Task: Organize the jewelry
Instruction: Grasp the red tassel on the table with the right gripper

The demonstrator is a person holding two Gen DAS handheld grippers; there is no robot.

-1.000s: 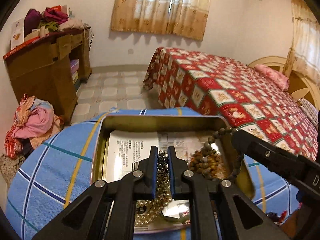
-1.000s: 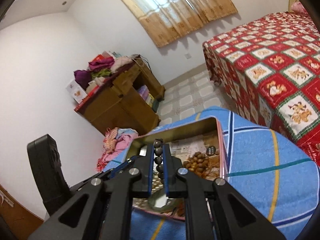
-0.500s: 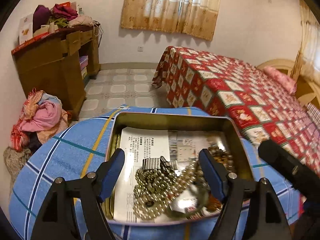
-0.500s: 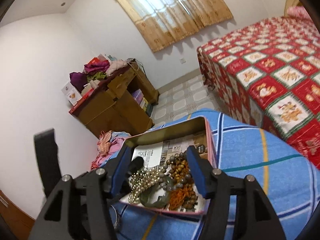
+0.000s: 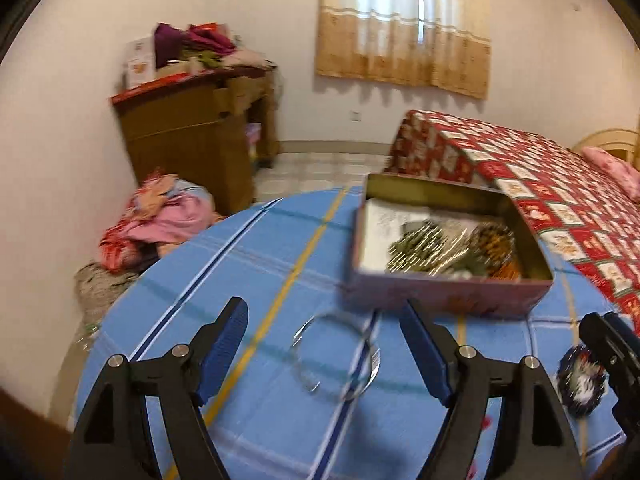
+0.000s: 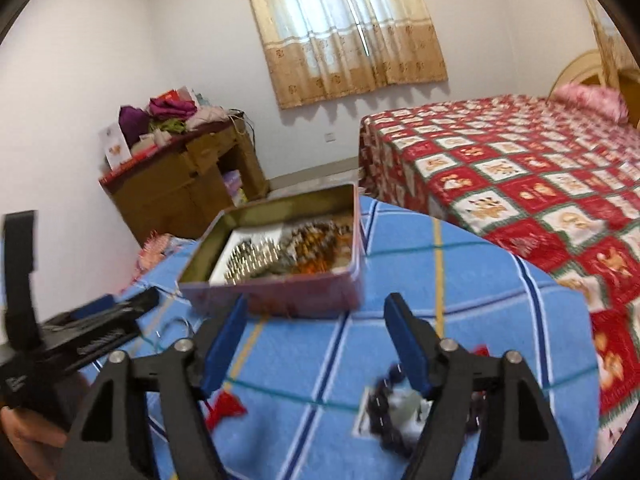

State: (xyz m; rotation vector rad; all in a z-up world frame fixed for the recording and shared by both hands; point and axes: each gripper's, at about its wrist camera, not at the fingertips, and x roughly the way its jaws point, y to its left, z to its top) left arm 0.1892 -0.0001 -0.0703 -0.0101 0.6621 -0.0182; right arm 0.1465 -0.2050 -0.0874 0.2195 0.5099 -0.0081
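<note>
A pink metal tin (image 5: 448, 302) (image 6: 280, 294) sits on the blue plaid cloth and holds bead necklaces (image 5: 436, 248) (image 6: 280, 256) over a paper sheet. My left gripper (image 5: 324, 348) is open and empty, pulled back from the tin, above silver bangles (image 5: 336, 356) lying on the cloth. My right gripper (image 6: 316, 344) is open and empty, in front of the tin. A dark bead bracelet on a card (image 6: 388, 412) (image 5: 580, 376) lies under its right finger. A red tassel (image 6: 224, 404) lies near its left finger.
The round table (image 5: 256, 264) is covered by the blue cloth. A bed with a red patterned cover (image 6: 520, 184) stands to the right. A wooden desk (image 5: 192, 136) with clothes stands by the left wall. A clothes pile (image 5: 160, 224) lies on the floor.
Both grippers opened and let their bead strings go into the tin, then drew back from it toward the near side of the table.
</note>
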